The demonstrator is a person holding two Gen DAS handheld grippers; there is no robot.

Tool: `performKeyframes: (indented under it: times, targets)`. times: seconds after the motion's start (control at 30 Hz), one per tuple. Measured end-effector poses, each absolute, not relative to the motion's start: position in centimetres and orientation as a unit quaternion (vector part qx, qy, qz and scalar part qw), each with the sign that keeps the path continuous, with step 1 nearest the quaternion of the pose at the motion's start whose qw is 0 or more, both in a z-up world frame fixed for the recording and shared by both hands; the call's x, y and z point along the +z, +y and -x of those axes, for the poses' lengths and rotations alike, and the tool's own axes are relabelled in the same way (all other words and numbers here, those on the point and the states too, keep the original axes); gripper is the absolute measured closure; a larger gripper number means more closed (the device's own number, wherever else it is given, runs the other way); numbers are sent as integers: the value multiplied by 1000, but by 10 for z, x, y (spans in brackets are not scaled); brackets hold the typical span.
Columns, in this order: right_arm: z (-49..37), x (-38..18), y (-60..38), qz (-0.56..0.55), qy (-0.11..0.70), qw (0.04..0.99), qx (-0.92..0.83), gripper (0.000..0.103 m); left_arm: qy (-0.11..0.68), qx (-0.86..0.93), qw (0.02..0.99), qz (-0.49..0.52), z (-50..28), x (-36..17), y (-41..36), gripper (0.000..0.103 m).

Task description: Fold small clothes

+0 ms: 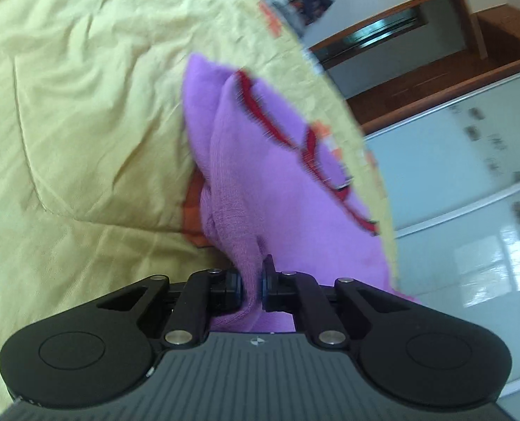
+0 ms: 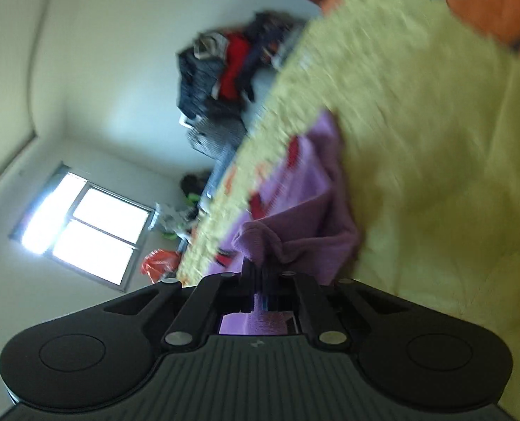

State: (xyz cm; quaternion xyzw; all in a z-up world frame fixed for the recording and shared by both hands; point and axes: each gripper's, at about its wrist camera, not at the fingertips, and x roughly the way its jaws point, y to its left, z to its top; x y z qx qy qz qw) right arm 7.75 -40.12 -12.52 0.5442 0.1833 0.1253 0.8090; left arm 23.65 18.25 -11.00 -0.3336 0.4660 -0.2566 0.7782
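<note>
- Both claws grip one garment: my left claw (image 1: 252, 289) pinches a bunched fold of the purple knit top (image 1: 260, 161), its fabric squeezed between the pads.
- Right claw (image 2: 260, 273) is pressed together on another edge of the same top, a gathered corner rising just ahead of its tips; the picture is blurred, so I cannot tell exactly how much cloth is caught.
- Ahead of the left claw the top runs away across the yellow bedspread (image 1: 84, 105), its red trim (image 1: 260, 112) showing along the far side, close to the bed's edge.
- Ahead and to the left of the right claw, well beyond the bed, a heap of dark and red clothes (image 2: 224, 77) lies against the wall, with a window (image 2: 91, 224) below it in the tilted view.
- By my judgement the fold is at an early stage: the top is crumpled, not yet flat or squared, and I see no neat stack of finished pieces.
- What remains, as I read it: spread it, fold it, set it down.
</note>
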Motion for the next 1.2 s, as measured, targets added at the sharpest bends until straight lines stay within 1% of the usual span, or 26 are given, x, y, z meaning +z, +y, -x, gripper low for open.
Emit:
performKeyframes:
  times: [0.1, 0.2, 0.27, 0.33, 0.37, 0.4, 0.43, 0.47, 0.5, 0.53, 0.57, 0.6, 0.63, 0.67, 0.7, 0.73, 0.83, 0.9, 0.97, 1.0, 1.1, 1.2]
  targets:
    - [-65, -112, -406, -533, 177, 818, 123, 100, 458, -256, 784, 332, -223, -102, 192, 97]
    - [-47, -118, -410, -522, 199, 823, 103, 100, 471, -238, 786, 322, -211, -107, 204, 98]
    - [-39, -136, -414, -528, 249, 809, 68, 100, 487, -210, 792, 305, -204, -111, 215, 100]
    - [-28, -141, -413, -489, 285, 822, 55, 100, 482, -181, 809, 284, -196, -103, 229, 100]
    - [-25, -136, -412, -463, 303, 832, 45, 97, 475, -166, 823, 262, -192, -93, 232, 100]
    - [-24, -127, -413, -437, 313, 843, 26, 96, 466, -153, 836, 247, -190, -81, 234, 99]
    - [-23, -117, -414, -414, 308, 857, 6, 95, 452, -153, 846, 238, -188, -68, 232, 97]
    - [-24, -105, -415, -390, 293, 873, 1, 95, 435, -164, 855, 230, -189, -55, 226, 79]
    - [-31, -94, -413, -371, 279, 886, 10, 94, 420, -174, 862, 223, -191, -44, 216, 49]
    - [-42, -87, -410, -359, 272, 893, 27, 93, 410, -180, 867, 217, -195, -37, 201, 33]
    - [-57, -82, -402, -342, 271, 899, 43, 91, 403, -194, 869, 212, -202, -34, 184, 11]
    - [-76, -78, -393, -313, 274, 908, 47, 80, 394, -216, 868, 209, -210, -33, 165, 13]
    - [-93, -76, -381, -275, 280, 919, 48, 71, 390, -229, 868, 205, -220, -37, 143, 14]
    - [-112, -75, -369, -242, 288, 925, 56, 48, 392, -233, 868, 199, -230, -42, 122, 14]
    - [-125, -78, -357, -218, 290, 929, 71, 35, 398, -237, 866, 187, -240, -49, 100, 14]
    - [-139, -81, -346, -194, 291, 933, 87, 35, 403, -239, 867, 168, -248, -57, 79, 15]
    - [-159, -99, -307, -66, 345, 934, 63, 37, 417, -212, 879, 88, -263, -88, 31, 15]
    - [-151, -111, -291, 14, 348, 935, 66, 37, 389, -207, 898, 6, -252, -95, 16, 13]
    - [-134, -114, -288, 20, 348, 935, 61, 37, 376, -213, 900, -53, -238, -101, 14, 12]
    - [-128, -115, -288, 26, 345, 936, 59, 37, 366, -217, 902, -69, -230, -105, 17, 9]
    - [-120, -116, -292, 18, 345, 937, 53, 37, 366, -232, 898, -75, -220, -107, 38, 9]
    - [-121, -109, -300, -8, 368, 928, 53, 37, 369, -229, 895, -102, -204, -106, 49, 9]
